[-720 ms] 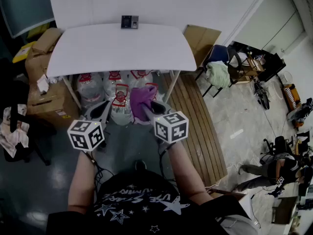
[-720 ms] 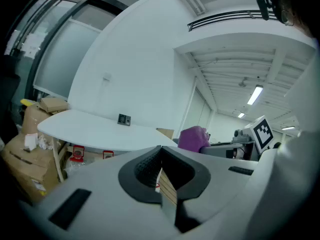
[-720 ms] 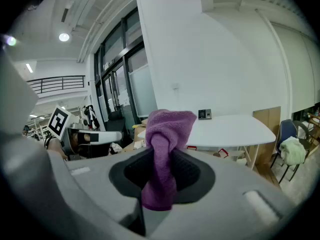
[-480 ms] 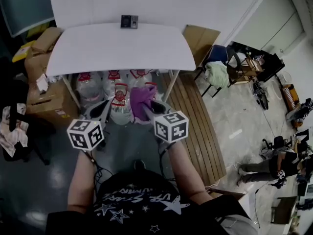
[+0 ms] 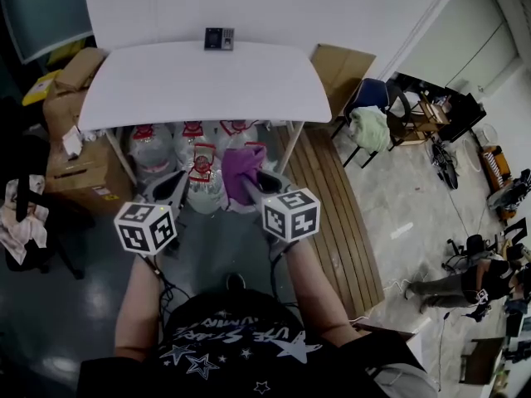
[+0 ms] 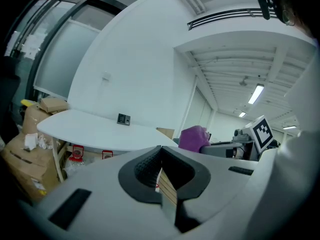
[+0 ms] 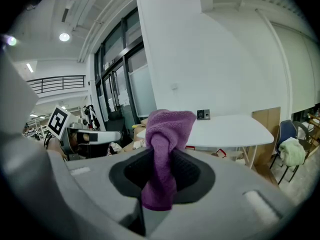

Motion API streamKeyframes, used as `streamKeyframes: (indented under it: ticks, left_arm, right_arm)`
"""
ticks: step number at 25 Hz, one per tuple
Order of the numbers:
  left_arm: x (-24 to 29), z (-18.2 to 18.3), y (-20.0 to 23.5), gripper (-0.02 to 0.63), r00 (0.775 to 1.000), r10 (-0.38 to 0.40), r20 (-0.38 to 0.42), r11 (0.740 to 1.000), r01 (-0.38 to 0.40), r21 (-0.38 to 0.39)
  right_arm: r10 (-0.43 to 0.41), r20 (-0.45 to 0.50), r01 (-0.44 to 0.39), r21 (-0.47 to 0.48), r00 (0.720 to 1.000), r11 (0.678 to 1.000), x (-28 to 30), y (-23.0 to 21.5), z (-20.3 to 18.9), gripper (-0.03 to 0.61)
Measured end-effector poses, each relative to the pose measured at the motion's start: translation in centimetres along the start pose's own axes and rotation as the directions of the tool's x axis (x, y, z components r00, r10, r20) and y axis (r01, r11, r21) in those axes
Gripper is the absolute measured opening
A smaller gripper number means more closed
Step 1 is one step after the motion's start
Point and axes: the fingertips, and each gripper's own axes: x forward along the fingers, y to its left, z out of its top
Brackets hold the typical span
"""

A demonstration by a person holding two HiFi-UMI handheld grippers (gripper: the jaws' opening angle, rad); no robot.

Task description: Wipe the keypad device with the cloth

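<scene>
The small dark keypad device (image 5: 220, 37) stands at the far edge of the white table (image 5: 166, 85), against the wall; it shows too in the left gripper view as the keypad device (image 6: 123, 119) and in the right gripper view as the keypad device (image 7: 203, 114). My right gripper (image 5: 246, 182) is shut on a purple cloth (image 5: 240, 166), which bunches up above the jaws as the cloth (image 7: 165, 149). My left gripper (image 5: 177, 191) is shut with nothing in it. Both grippers hang well short of the table's near edge, far from the device.
Plastic bags (image 5: 195, 160) with red labels lie under the table. Cardboard boxes (image 5: 79, 152) stack at the left. A wooden slatted platform (image 5: 328, 214) runs along the right, with a chair (image 5: 369, 114) holding a pale cloth beyond it.
</scene>
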Motion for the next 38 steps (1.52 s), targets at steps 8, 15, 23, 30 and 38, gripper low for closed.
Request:
streamKeyframes:
  ticks: [8,15,23,30,38]
  left_arm:
    - [2.5,0.7,-1.7,0.007,1.0,0.025,0.006,0.999,-0.026,0.031]
    - [4.0,0.4,-2.9,0.007,0.997,0.075,0.025,0.997,-0.075,0.009]
    - [5.0,0.2,-2.5,0.006,0.992,0.125,0.025,0.992,-0.125,0.014]
    - [7.0,0.1,-2.0,0.007,0.995,0.104,0.008,0.995,-0.104,0.003]
    - [9.7,1.9,0.7,0.007,0.998,0.062,0.012,0.998,-0.063,0.023]
  right_arm:
    - [0.014,0.032,-0.014,0.0,0.999,1.0,-1.0,-3.9,1.1,0.095]
    - [0.03,0.066,-0.031,0.016,0.997,0.999,-1.8,-8.3,2.0,0.096]
    - [0.05,0.07,-0.054,0.059,0.996,0.997,-1.1,-10.5,1.4,0.097]
    - [0.036,0.052,-0.04,0.072,0.998,0.997,-0.3,-11.7,1.0,0.097]
    - [-0.016,0.017,0.014,0.098,1.0,0.995,2.7,-13.3,1.1,0.097]
